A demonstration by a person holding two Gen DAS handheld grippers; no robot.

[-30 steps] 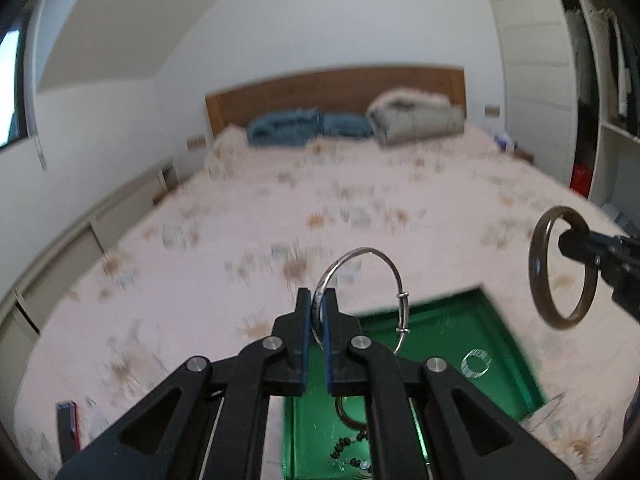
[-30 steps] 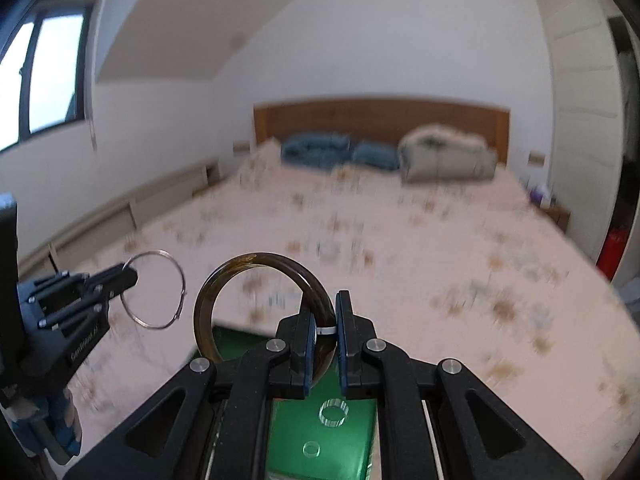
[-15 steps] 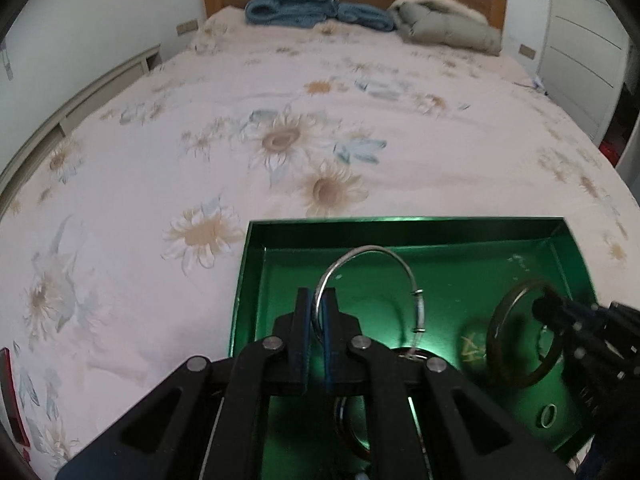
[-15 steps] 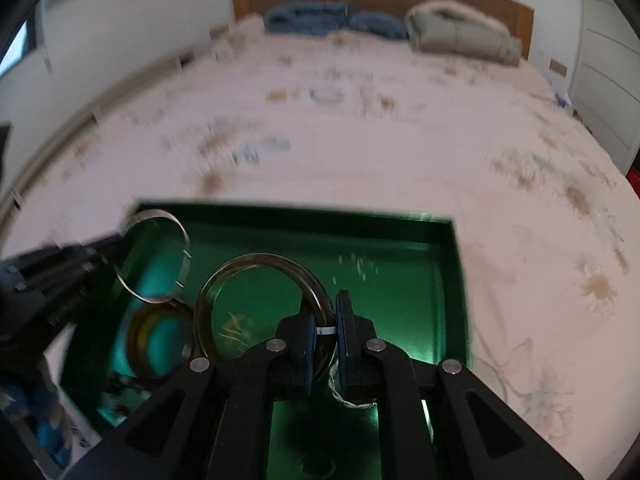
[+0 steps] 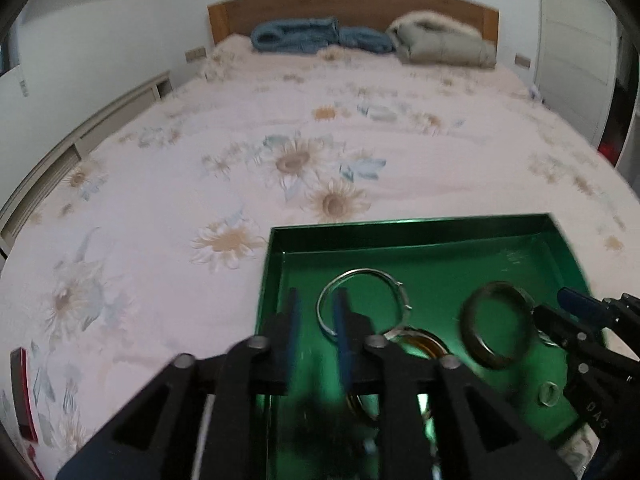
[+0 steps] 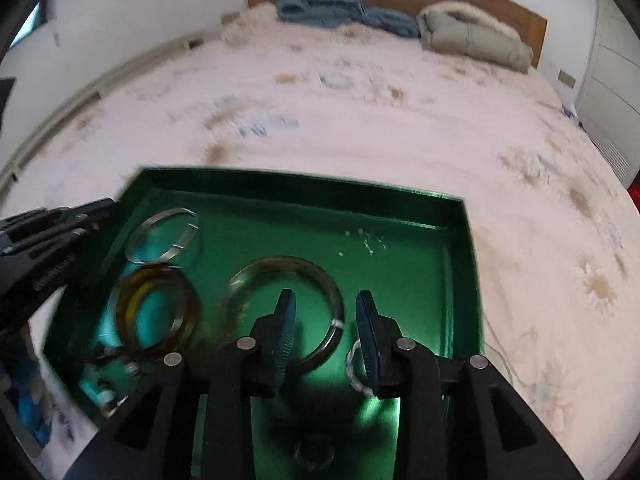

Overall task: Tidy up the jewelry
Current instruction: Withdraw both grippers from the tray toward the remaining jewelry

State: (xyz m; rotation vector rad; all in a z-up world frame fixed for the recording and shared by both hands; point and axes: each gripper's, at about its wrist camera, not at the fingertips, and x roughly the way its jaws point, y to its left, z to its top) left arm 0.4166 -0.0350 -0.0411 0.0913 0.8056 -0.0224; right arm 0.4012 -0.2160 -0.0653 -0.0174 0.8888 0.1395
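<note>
A green tray (image 5: 420, 236) (image 6: 304, 190) lies on the flowered bed. My left gripper (image 5: 316, 328) is open over the tray's left side; the thin silver bangle (image 5: 362, 274) (image 6: 162, 234) sits free in the tray just past its right finger. My right gripper (image 6: 326, 324) is open over the tray; the dark olive bangle (image 6: 332, 292) (image 5: 496, 332) lies free between and in front of its fingers. An amber bangle (image 6: 156, 312) (image 5: 420, 340) and small rings (image 5: 550, 394) also lie in the tray.
The bed sheet (image 5: 280, 160) spreads all round the tray. Blue and grey bedding (image 5: 360, 40) lies at the wooden headboard. A red object (image 5: 22, 396) sits at the left edge. White wardrobe doors (image 6: 608, 92) stand on the right.
Both grippers have opened and let go of their bangles, which now lie in the green tray. Both views have pulled back slightly from the tray.
</note>
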